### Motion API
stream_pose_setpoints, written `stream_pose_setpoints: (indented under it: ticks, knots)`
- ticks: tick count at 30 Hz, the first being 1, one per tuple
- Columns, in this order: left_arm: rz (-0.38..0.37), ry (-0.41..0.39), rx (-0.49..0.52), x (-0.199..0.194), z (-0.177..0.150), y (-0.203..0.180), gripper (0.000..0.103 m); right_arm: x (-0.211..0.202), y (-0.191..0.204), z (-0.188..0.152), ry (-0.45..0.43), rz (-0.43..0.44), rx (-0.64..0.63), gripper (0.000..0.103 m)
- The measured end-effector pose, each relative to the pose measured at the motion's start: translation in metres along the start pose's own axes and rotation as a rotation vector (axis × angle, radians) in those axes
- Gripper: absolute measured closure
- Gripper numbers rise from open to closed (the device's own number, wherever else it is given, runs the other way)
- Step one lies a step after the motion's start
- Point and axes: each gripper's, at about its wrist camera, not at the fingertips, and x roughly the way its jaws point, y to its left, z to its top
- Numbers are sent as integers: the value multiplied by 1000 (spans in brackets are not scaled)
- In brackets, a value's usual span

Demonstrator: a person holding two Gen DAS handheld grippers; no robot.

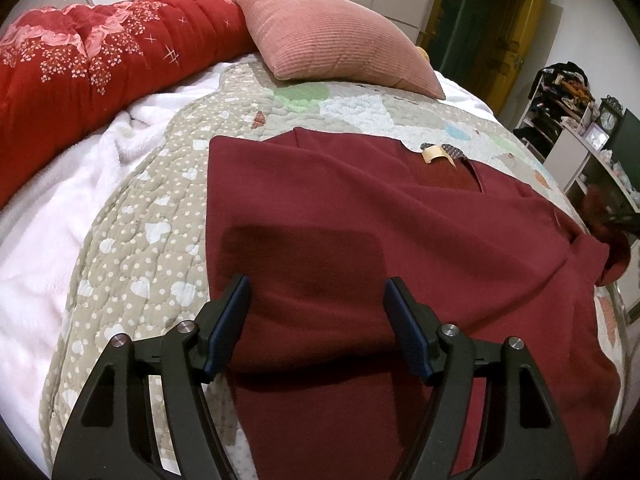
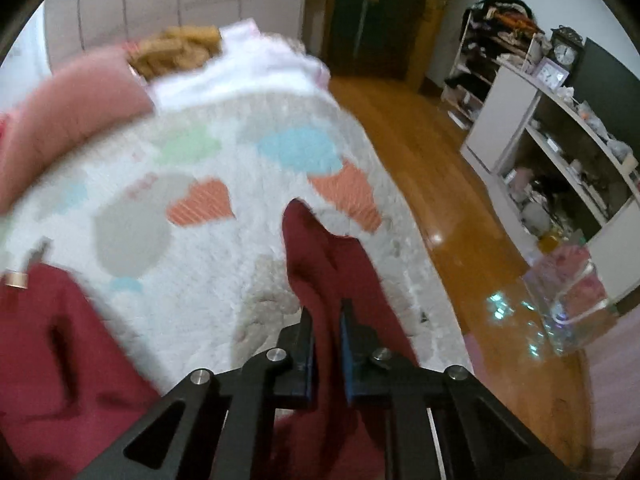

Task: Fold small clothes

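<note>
A dark red top lies spread on the patchwork quilt, neck and tan label at the far side, its left part folded over. My left gripper is open just above the folded lower left part, jaws wide, holding nothing. My right gripper is shut on the dark red sleeve, which rises between its pads above the quilt. The rest of the top lies at the lower left of the right wrist view.
A pink cushion and a red flowered duvet lie at the far side of the bed, a white fleece blanket at left. Right of the bed are wooden floor, white shelves and a clear box.
</note>
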Motion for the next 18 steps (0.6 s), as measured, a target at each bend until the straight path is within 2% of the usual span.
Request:
stream_pose_setpoints:
  ticks: [3, 6, 11, 16, 18]
  knots:
    - [0, 0, 0, 0, 0, 0, 33, -49, -22, -12, -95, 82, 25, 93]
    - [-1, 0, -1, 0, 0, 0, 33, -98, -47, -35, -174, 201, 55, 93]
    - [-4, -2, -2, 0, 0, 0, 33, -167, -64, -78, -300, 353, 2, 93]
    - [-9, -1, -6, 0, 0, 1, 33, -197, -51, -108, -332, 421, -124, 93]
    - [-11, -2, -7, 0, 0, 1, 33, -201, -35, -123, -321, 449, -218, 93]
